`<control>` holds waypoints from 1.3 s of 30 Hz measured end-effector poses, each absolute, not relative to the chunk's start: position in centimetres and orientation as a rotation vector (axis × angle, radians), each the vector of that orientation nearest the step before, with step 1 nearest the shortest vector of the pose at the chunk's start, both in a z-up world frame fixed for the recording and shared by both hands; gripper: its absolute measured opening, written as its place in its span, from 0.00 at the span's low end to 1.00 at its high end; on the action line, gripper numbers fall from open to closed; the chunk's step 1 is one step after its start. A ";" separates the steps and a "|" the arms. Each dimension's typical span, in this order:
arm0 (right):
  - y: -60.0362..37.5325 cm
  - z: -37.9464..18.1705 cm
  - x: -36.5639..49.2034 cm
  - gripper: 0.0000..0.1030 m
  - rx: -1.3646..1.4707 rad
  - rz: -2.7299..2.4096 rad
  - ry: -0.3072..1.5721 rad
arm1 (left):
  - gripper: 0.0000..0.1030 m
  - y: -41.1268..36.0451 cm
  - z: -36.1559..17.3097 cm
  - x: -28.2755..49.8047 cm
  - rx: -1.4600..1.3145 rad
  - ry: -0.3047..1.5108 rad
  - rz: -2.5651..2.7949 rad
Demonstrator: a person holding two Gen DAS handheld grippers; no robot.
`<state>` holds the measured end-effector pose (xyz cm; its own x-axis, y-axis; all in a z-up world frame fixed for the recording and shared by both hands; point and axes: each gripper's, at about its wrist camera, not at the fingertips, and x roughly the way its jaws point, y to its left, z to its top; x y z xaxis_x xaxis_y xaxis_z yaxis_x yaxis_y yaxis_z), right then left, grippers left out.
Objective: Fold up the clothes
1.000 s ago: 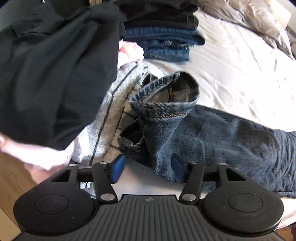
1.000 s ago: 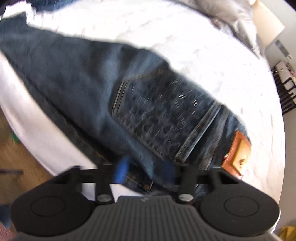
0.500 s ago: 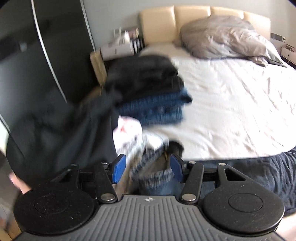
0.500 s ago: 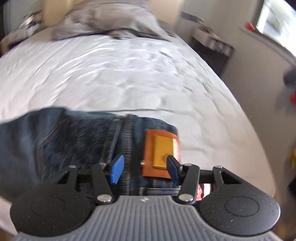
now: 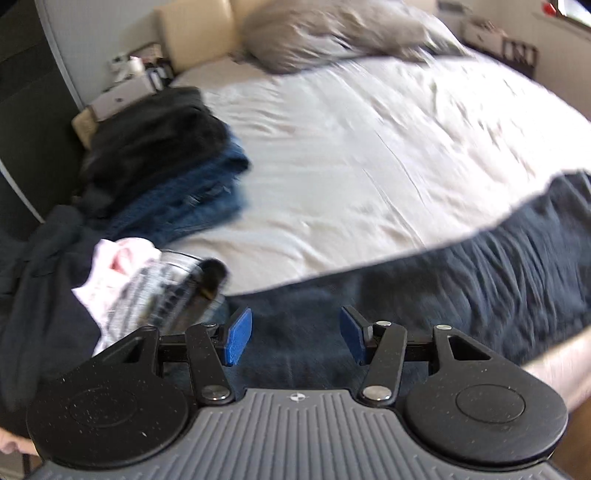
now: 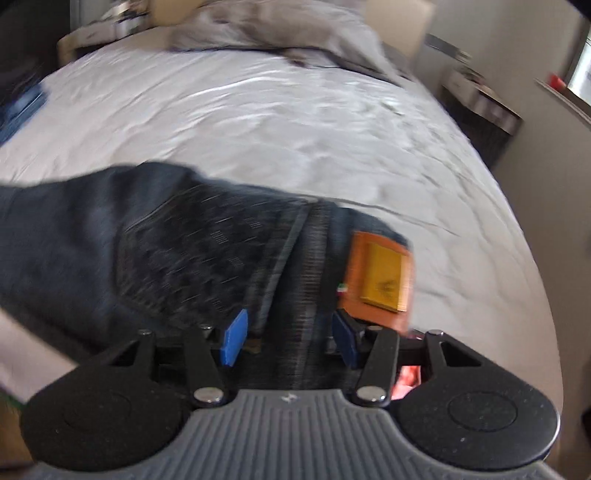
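Observation:
A pair of dark blue jeans (image 5: pixel 461 273) lies stretched along the near edge of the white bed (image 5: pixel 369 147). My left gripper (image 5: pixel 293 338) is open just above the jeans' leg, near the cuff (image 5: pixel 207 280). In the right wrist view the jeans' waistband (image 6: pixel 314 266) with an orange leather patch (image 6: pixel 380 275) and a back pocket (image 6: pixel 207 258) lies under my right gripper (image 6: pixel 288 339), which is open with the fabric between its blue pads. Both views are motion-blurred.
A stack of folded jeans and dark clothes (image 5: pixel 162 158) stands at the bed's left side. Loose clothes, dark, pink and grey striped (image 5: pixel 122 280), are heaped at the near left. A grey duvet (image 5: pixel 332 29) lies by the headboard. A nightstand (image 6: pixel 480 110) stands right of the bed.
Both grippers tilted up from looking down at the jeans to looking across the bed. The left moved right along the leg, away from the cuff. The right now sits over the waistband.

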<state>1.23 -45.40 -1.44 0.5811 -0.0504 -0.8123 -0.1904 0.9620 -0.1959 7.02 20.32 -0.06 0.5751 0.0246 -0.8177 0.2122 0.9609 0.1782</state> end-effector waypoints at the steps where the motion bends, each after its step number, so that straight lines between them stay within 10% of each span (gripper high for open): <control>1: -44.6 -1.9 1.0 0.53 -0.315 0.117 0.958 | 0.50 20.1 -0.5 6.9 0.277 0.972 -0.129; 16: -38.2 -6.6 -1.3 0.51 -0.746 0.340 0.994 | 0.50 15.8 -6.8 4.4 0.502 1.145 -0.339; 26: -34.7 -9.8 -3.4 0.12 -1.201 0.371 0.883 | 0.50 16.7 -6.2 4.7 0.457 1.134 -0.297; 39: -34.4 -7.7 -4.3 0.09 -1.097 0.416 0.952 | 0.50 18.1 -6.1 5.1 0.418 1.141 -0.242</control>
<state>-4.26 -34.41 -7.71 0.5554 -0.1557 -0.8169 -0.7049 0.4330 -0.5618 5.09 18.14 -6.07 0.4026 0.0254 -0.9150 0.3941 0.8974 0.1983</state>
